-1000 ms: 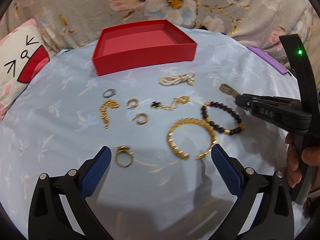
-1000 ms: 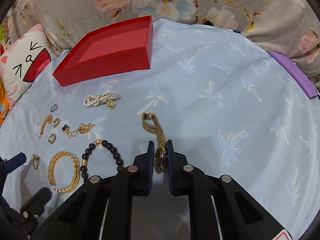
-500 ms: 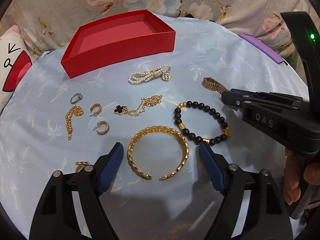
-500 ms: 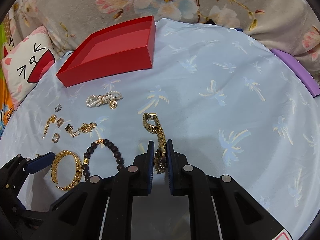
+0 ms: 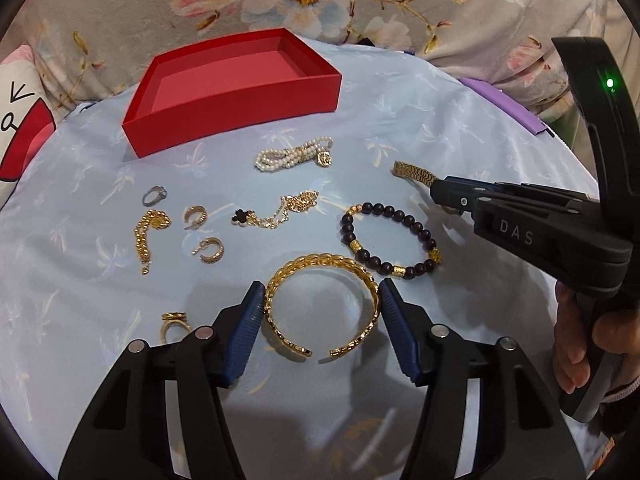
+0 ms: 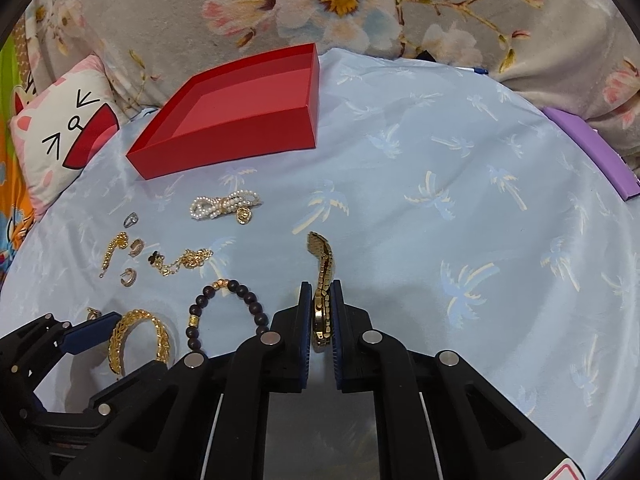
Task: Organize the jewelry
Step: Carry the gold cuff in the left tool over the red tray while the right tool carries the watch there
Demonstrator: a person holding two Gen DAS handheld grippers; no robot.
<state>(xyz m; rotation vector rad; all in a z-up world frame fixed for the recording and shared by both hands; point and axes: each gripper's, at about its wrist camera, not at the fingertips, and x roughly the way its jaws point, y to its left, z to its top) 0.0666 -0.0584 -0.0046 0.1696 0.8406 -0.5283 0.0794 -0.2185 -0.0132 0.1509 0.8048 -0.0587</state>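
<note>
We're closing our left gripper [image 5: 322,320] around the gold bangle [image 5: 320,304]; right gripper [image 6: 320,320] pinches the watch [image 6: 323,292]. Next: lift both to the far red box [image 5: 232,120].

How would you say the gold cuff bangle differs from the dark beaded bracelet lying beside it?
The gold cuff bangle is an open metal band with a gap; the dark beaded bracelet is a closed loop of round beads. The bangle sits between the closing left gripper; the bracelet lies free. Both rest flat on the blue cloth.
</note>
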